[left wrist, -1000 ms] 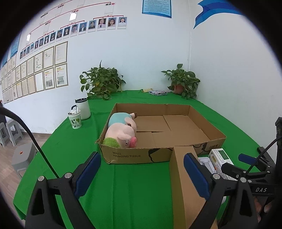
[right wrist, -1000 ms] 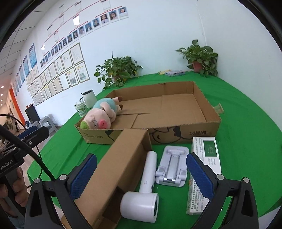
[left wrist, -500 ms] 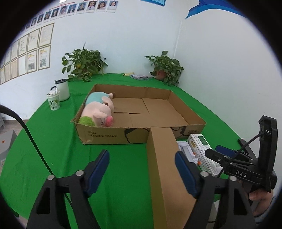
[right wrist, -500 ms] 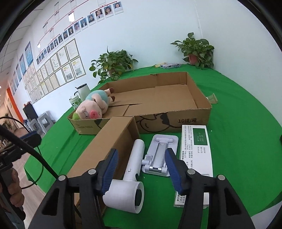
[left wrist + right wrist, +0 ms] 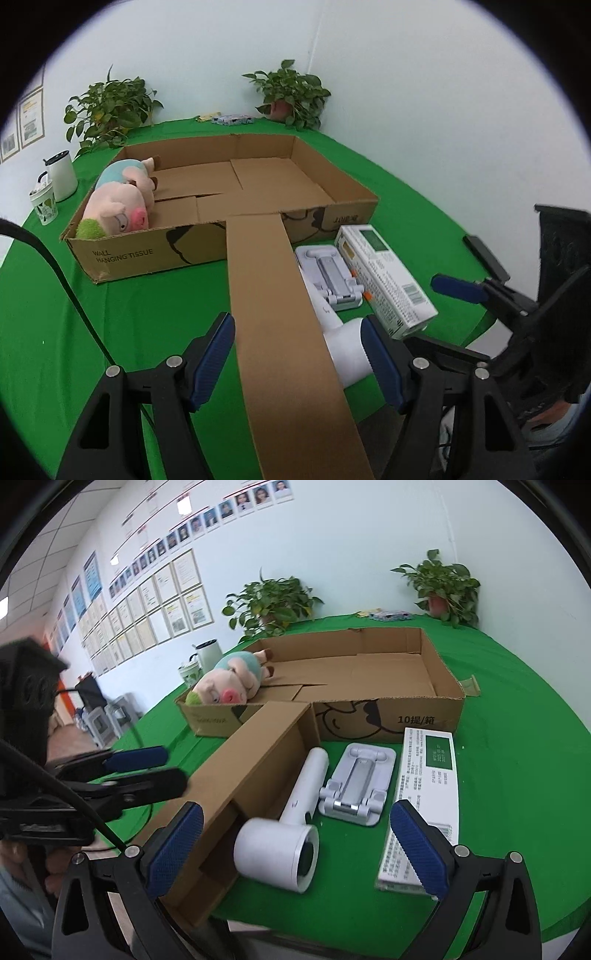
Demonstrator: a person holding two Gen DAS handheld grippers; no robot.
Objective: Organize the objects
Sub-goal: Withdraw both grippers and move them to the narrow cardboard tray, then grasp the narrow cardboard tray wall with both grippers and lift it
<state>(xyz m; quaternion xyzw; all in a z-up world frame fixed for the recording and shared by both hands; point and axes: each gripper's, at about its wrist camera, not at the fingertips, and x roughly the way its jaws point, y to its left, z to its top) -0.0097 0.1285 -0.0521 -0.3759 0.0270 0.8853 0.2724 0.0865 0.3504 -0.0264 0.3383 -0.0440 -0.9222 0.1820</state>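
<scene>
Directly between right tool [image 5: 295, 849] tips — hairdryer [image 5: 284, 845].

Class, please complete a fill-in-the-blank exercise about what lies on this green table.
1. The pink plush pig lies inside the shallow ____ tray.
2. The white hair dryer lies beside the grey folding ____ stand.
3. The tablecloth is ____.
4. The right hand-held gripper holds ____.

Missing words: cardboard; phone; green; nothing

Your left gripper [image 5: 299, 363] hangs with its jaws spread wide, blue pads facing each other and gripping nothing. Your right gripper [image 5: 295, 849] is likewise wide apart and holds nothing; your left hand [image 5: 55, 864] grips its handle low.
</scene>
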